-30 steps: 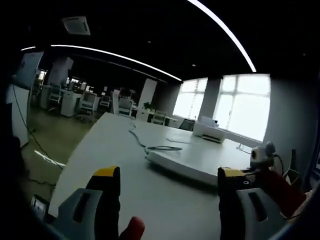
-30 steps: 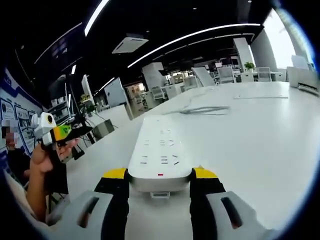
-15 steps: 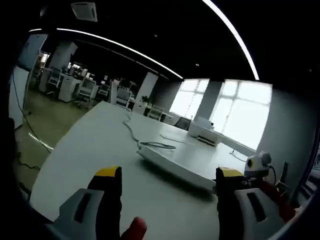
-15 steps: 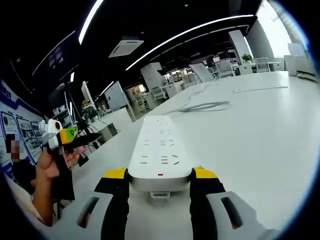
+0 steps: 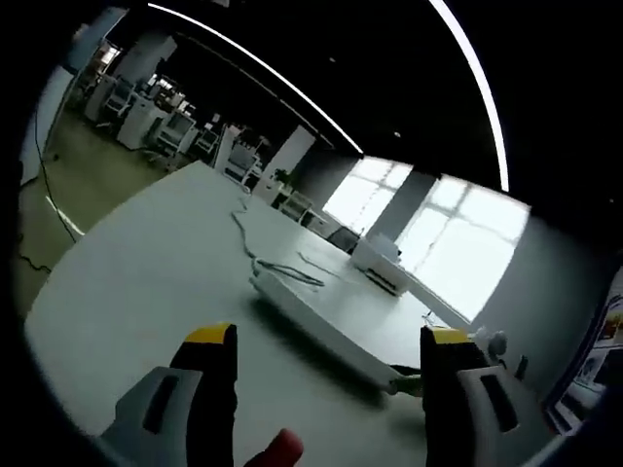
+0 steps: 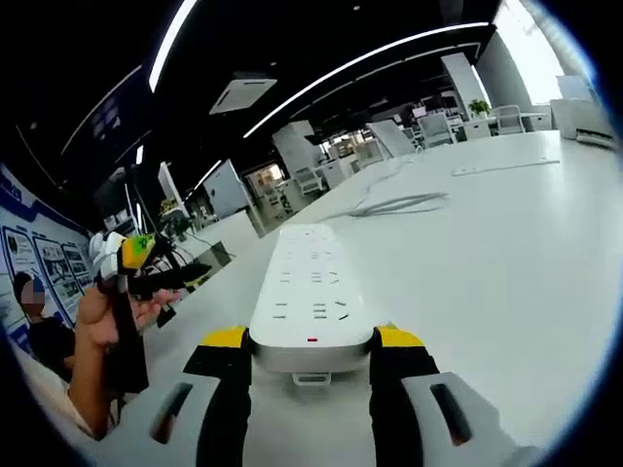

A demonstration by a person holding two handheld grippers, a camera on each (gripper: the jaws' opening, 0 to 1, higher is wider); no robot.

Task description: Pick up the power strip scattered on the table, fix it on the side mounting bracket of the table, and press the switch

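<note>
A long white power strip (image 6: 311,287) with several sockets and a small red mark at its near end sits between my right gripper's (image 6: 311,342) yellow-tipped jaws, which are shut on that end. It stretches away over the white table (image 6: 506,263). In the left gripper view the same power strip (image 5: 311,309) hovers just above the table (image 5: 146,282), casting a shadow. My left gripper (image 5: 328,337) stands open in front of it, nothing between its fingers. A hand holds the left gripper (image 6: 141,261) off to the left of the strip.
A grey cable (image 6: 394,205) runs from the strip's far end across the table; the cable (image 5: 255,255) also shows in the left gripper view. A white printer (image 5: 380,269) stands at the far edge by the windows. Office desks and chairs (image 5: 146,117) stand beyond the table.
The left gripper's view has swung and rolled, and the strip now sits lower and nearer its jaws. The hand with the left gripper has shifted slightly. The right gripper's hold on the strip is unchanged.
</note>
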